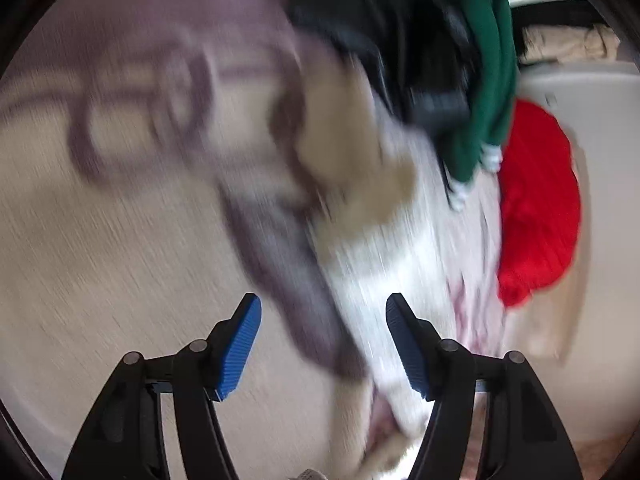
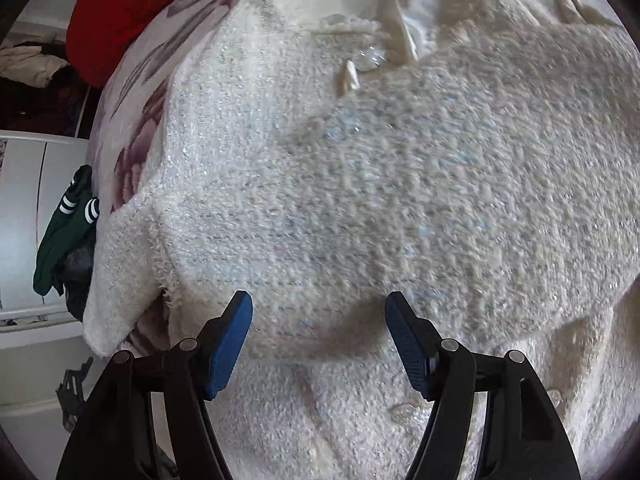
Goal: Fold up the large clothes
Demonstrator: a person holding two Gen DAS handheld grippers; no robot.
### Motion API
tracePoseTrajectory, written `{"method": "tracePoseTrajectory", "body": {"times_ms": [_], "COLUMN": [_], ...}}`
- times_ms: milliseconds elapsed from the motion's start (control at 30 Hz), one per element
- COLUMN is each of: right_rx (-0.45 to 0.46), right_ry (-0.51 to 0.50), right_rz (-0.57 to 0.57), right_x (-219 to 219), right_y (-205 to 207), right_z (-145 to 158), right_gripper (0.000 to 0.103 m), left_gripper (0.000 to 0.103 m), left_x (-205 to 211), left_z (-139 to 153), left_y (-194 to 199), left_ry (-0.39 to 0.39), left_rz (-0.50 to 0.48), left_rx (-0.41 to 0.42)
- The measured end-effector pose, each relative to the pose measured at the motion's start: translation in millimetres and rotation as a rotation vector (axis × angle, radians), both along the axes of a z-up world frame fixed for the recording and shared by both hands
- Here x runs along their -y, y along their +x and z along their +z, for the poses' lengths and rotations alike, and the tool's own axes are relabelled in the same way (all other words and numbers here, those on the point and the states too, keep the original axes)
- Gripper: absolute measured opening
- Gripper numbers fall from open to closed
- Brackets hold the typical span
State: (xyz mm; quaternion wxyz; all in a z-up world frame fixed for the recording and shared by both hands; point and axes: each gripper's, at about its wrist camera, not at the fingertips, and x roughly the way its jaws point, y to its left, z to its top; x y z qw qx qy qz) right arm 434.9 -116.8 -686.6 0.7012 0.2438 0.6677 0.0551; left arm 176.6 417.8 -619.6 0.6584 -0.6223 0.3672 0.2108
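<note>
A cream, fuzzy knitted garment [image 2: 380, 184] with glittery threads lies spread over a floral bedspread [image 2: 136, 92] and fills the right wrist view. My right gripper [image 2: 319, 316] is open just above its near part, holding nothing. In the blurred left wrist view my left gripper [image 1: 324, 320] is open and empty above a whitish cloth edge [image 1: 384, 264] and the patterned bed cover [image 1: 120, 208]. The blue pads [image 1: 240, 352] stand wide apart.
A red garment [image 1: 536, 208] lies at the bed's edge, also seen in the right wrist view [image 2: 116, 12]. A green garment with white stripes [image 1: 488, 72] hangs over dark clothes [image 1: 360, 16]; it also shows in the right wrist view [image 2: 64, 232]. White furniture [image 2: 24, 216] stands beside the bed.
</note>
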Motion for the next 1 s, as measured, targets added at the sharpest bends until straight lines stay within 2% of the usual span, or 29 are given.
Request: {"method": "tracePoseTrajectory", "body": {"times_ms": [67, 133, 233, 300, 333, 367, 467, 600, 700, 733, 800, 867, 967, 1000], "right_rx": [-0.005, 0.001, 0.001, 0.003, 0.004, 0.005, 0.027, 0.125, 0.036, 0.034, 0.051, 0.061, 0.057, 0.057], "right_ry": [-0.008, -0.022, -0.042, -0.056, -0.062, -0.066, -0.091, -0.145, -0.17, -0.176, -0.131, -0.027, 0.034, 0.045], "right_rz": [-0.003, 0.001, -0.001, 0.008, 0.014, 0.016, 0.017, 0.064, 0.12, 0.119, 0.106, 0.046, -0.078, -0.111], "right_x": [13, 10, -4, -8, -7, -12, -12, -24, -35, -34, -24, 3, 60, 80], "right_y": [-5, -8, -5, -4, -5, -2, -4, -2, 7, 11, 10, 1, -25, -32], "right_z": [4, 2, 0, 2, 1, 1, 4, 18, -14, -16, -9, 3, 20, 24], "right_gripper": [0.071, 0.071, 0.071, 0.071, 0.071, 0.071, 0.071, 0.071, 0.072, 0.075, 0.078, 0.078, 0.078, 0.078], "left_gripper": [0.062, 0.062, 0.062, 0.055, 0.02, 0.006, 0.006, 0.006, 0.006, 0.006, 0.005, 0.005, 0.005, 0.005], "left_x": [22, 33, 35, 32, 28, 25, 29, 51, 77, 85, 115, 163, 239, 281], "left_z": [-11, -21, -24, -14, -9, -2, 22, 77, 121, 132, 160, 184, 195, 194], "left_y": [14, 34, 63, 78, 79, 83, 88, 87, 94, 103, 121, 142, 167, 175], "left_ry": [-0.059, -0.066, -0.033, 0.081, 0.126, 0.164, 0.278, 0.463, 0.62, 0.664, 0.771, 0.866, 0.914, 0.92], "left_rz": [-0.018, -0.009, 0.008, 0.017, 0.022, 0.014, -0.025, -0.117, -0.196, -0.225, -0.309, -0.451, -0.639, -0.734], "left_rx": [0.046, 0.068, 0.086, 0.037, 0.021, 0.006, 0.002, 0.035, 0.066, 0.076, 0.1, 0.154, 0.221, 0.241]}}
